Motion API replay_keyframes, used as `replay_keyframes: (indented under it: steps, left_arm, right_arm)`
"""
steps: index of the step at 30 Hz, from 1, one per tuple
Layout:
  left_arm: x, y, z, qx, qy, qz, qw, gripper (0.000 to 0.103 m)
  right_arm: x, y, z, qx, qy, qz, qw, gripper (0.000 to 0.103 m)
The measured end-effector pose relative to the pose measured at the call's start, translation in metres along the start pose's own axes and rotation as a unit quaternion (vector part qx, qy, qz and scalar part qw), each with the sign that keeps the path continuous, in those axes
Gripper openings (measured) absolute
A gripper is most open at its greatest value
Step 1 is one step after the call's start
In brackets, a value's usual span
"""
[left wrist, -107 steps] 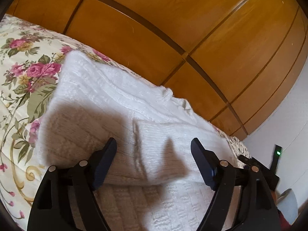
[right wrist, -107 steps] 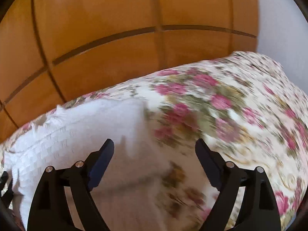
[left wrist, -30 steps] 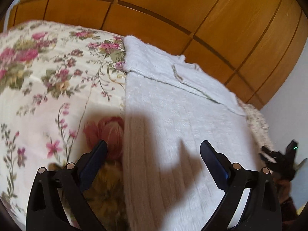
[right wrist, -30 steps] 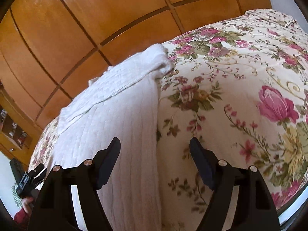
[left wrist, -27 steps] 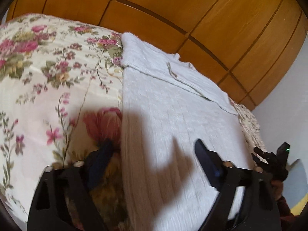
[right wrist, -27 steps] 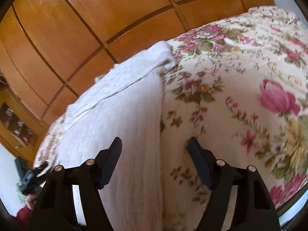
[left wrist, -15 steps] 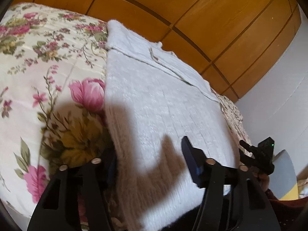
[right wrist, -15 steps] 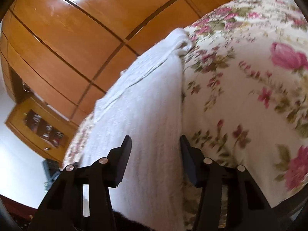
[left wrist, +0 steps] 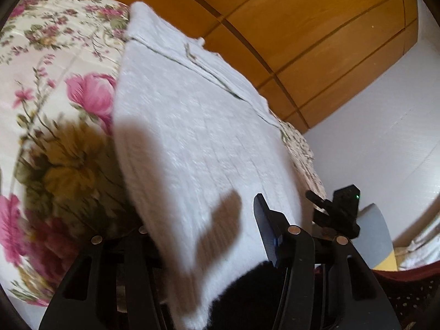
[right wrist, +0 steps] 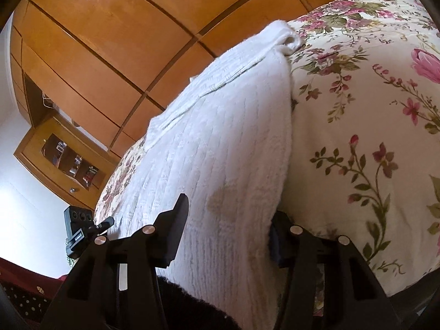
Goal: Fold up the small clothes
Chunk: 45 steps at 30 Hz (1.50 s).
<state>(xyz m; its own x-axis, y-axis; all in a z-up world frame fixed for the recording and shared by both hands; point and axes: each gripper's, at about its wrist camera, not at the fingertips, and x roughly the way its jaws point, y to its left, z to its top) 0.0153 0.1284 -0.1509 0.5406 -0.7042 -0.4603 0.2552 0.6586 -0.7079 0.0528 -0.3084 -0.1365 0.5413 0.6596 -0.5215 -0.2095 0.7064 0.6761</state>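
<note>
A white knitted garment [left wrist: 192, 126] lies folded lengthwise on the floral bedspread [left wrist: 55, 63]. In the left wrist view its near left corner lies between the fingers of my left gripper [left wrist: 203, 228]; the left finger is hidden under the cloth, the right fingertip [left wrist: 264, 220] rests on top. In the right wrist view the garment [right wrist: 220, 143] has its near right corner between the fingers of my right gripper [right wrist: 228, 225]; the right finger sits under the edge. Both grippers have narrowed around the hem but are not fully closed.
Wooden wardrobe panels [left wrist: 302, 27] rise behind the bed. The right gripper's body [left wrist: 338, 209] shows at the right of the left wrist view, and the left gripper's body [right wrist: 79, 228] at the left of the right wrist view. A wooden shelf unit [right wrist: 63, 159] stands at the left.
Both grippers have dropped to the garment's near hem, one at each corner, and slid one finger under it. Their jaws have narrowed around the cloth.
</note>
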Motion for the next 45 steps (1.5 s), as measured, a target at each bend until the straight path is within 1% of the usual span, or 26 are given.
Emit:
replay_keyframes:
  steps: [7, 8, 10, 13, 15, 16, 17, 18, 19, 20, 21, 23, 25, 26, 28, 30, 32, 36, 38, 41, 43, 45]
  left_arm:
    - [0.007, -0.007, -0.001, 0.006, 0.018, -0.016, 0.9997, 0.051]
    - [0.007, -0.008, -0.002, 0.006, 0.018, -0.016, 0.9997, 0.05]
    - [0.006, -0.007, -0.003, 0.0, 0.014, -0.015, 0.9998, 0.046]
    - [0.002, -0.002, -0.005, -0.016, 0.009, -0.024, 0.9995, 0.046]
    - [0.002, -0.003, -0.006, -0.015, 0.01, -0.023, 0.9996, 0.046]
    - [0.003, -0.004, -0.006, -0.013, 0.01, -0.022, 0.9996, 0.046]
    - [0.004, -0.004, -0.005, -0.012, 0.011, -0.023, 0.9996, 0.043]
    - [0.005, -0.005, -0.005, -0.012, 0.013, -0.022, 0.9996, 0.037]
    - [0.007, -0.004, -0.004, -0.013, 0.019, -0.013, 0.9996, 0.025]
    - [0.009, -0.004, -0.003, -0.016, 0.025, -0.004, 0.9995, 0.012]
    - [0.011, -0.004, -0.003, -0.019, 0.032, 0.001, 0.9993, 0.008]
    - [0.008, -0.011, -0.001, -0.008, 0.029, 0.006, 0.9995, 0.007]
    - [-0.001, -0.022, 0.002, 0.007, 0.017, -0.008, 0.9998, 0.006]
    - [-0.01, -0.029, 0.005, 0.016, 0.005, -0.018, 0.9997, 0.006]
    - [-0.026, -0.039, 0.011, 0.027, -0.018, -0.032, 0.999, 0.006]
    - [-0.04, -0.045, 0.016, 0.028, -0.038, -0.046, 0.9978, 0.005]
    - [-0.051, -0.051, 0.019, 0.035, -0.052, -0.055, 0.9965, 0.005]
    - [-0.064, -0.065, 0.021, 0.05, -0.066, -0.077, 0.9935, 0.005]
    - [-0.069, -0.07, 0.02, 0.055, -0.071, -0.084, 0.9924, 0.005]
    - [-0.081, -0.072, 0.018, 0.053, -0.076, -0.104, 0.9903, 0.005]
    - [-0.091, -0.076, 0.018, 0.048, -0.076, -0.121, 0.9885, 0.005]
    - [-0.104, -0.082, 0.015, 0.046, -0.072, -0.149, 0.9851, 0.005]
  right_arm:
    - [0.001, -0.003, -0.005, 0.006, 0.006, 0.012, 1.0, 0.046]
    - [0.0, -0.005, -0.005, 0.009, 0.006, 0.013, 1.0, 0.044]
    - [0.0, -0.006, -0.004, 0.013, 0.006, 0.015, 1.0, 0.043]
    - [-0.001, -0.006, -0.004, 0.014, 0.009, 0.016, 1.0, 0.042]
    - [0.0, -0.005, -0.005, 0.011, 0.012, 0.016, 1.0, 0.042]
    - [0.0, -0.005, -0.005, 0.012, 0.014, 0.018, 1.0, 0.04]
    - [0.001, -0.005, -0.005, 0.013, 0.016, 0.019, 1.0, 0.033]
    - [0.002, -0.005, -0.006, 0.013, 0.019, 0.014, 1.0, 0.027]
    - [0.003, -0.005, -0.006, 0.013, 0.023, 0.01, 1.0, 0.016]
    - [0.004, -0.005, -0.006, 0.014, 0.027, 0.008, 0.999, 0.01]
    - [0.004, -0.007, -0.005, 0.021, 0.028, 0.011, 0.999, 0.009]
    - [0.0, -0.011, -0.003, 0.042, 0.025, 0.032, 0.998, 0.007]
    - [-0.008, -0.01, 0.001, 0.052, 0.011, 0.059, 0.997, 0.007]
    - [-0.013, -0.007, 0.003, 0.049, 0.004, 0.073, 0.996, 0.007]
    - [-0.027, 0.003, 0.007, 0.032, -0.018, 0.118, 0.992, 0.006]
    - [-0.038, 0.015, 0.01, 0.009, -0.034, 0.148, 0.988, 0.006]
    - [-0.045, 0.025, 0.014, -0.007, -0.043, 0.162, 0.986, 0.006]
    - [-0.054, 0.032, 0.019, 0.002, -0.058, 0.204, 0.977, 0.006]
    - [-0.06, 0.035, 0.02, 0.003, -0.065, 0.215, 0.975, 0.006]
    - [-0.075, 0.034, 0.019, 0.006, -0.075, 0.235, 0.969, 0.006]
    - [-0.087, 0.036, 0.018, 0.004, -0.08, 0.25, 0.965, 0.006]
    - [-0.101, 0.045, 0.016, -0.009, -0.083, 0.256, 0.963, 0.006]
